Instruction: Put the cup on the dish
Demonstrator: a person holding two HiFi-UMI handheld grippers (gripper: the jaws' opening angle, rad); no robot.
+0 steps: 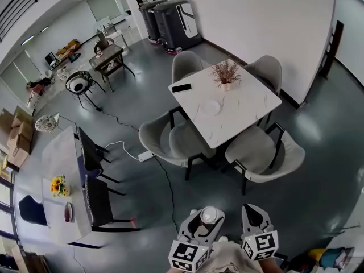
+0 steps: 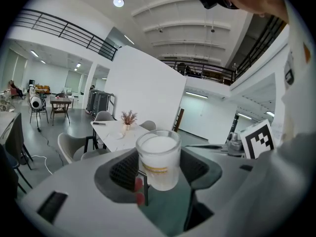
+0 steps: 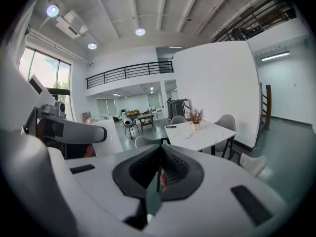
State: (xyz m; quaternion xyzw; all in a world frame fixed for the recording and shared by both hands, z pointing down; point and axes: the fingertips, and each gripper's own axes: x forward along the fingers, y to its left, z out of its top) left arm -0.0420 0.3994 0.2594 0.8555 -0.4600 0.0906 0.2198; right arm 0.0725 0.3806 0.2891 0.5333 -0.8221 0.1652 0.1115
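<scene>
My left gripper (image 1: 208,219) is shut on a frosted white cup (image 2: 158,160) with a yellow band, held upright between the jaws; the cup (image 1: 209,214) shows at the bottom of the head view. My right gripper (image 3: 159,171) is shut with nothing between its jaws and hangs just right of the left one (image 1: 253,214). The white dish (image 1: 212,107) lies on the white marble table (image 1: 244,110) far ahead, near its middle. In the gripper views the dish (image 3: 184,135) is a small pale disc on that table (image 2: 113,131).
Grey chairs (image 1: 170,140) ring the marble table, which also carries a dried-flower vase (image 1: 226,75) and a black phone (image 1: 181,87). A cable and power strip (image 1: 145,155) lie on the floor. A long table with sunflowers (image 1: 57,186) and black chairs stands at the left.
</scene>
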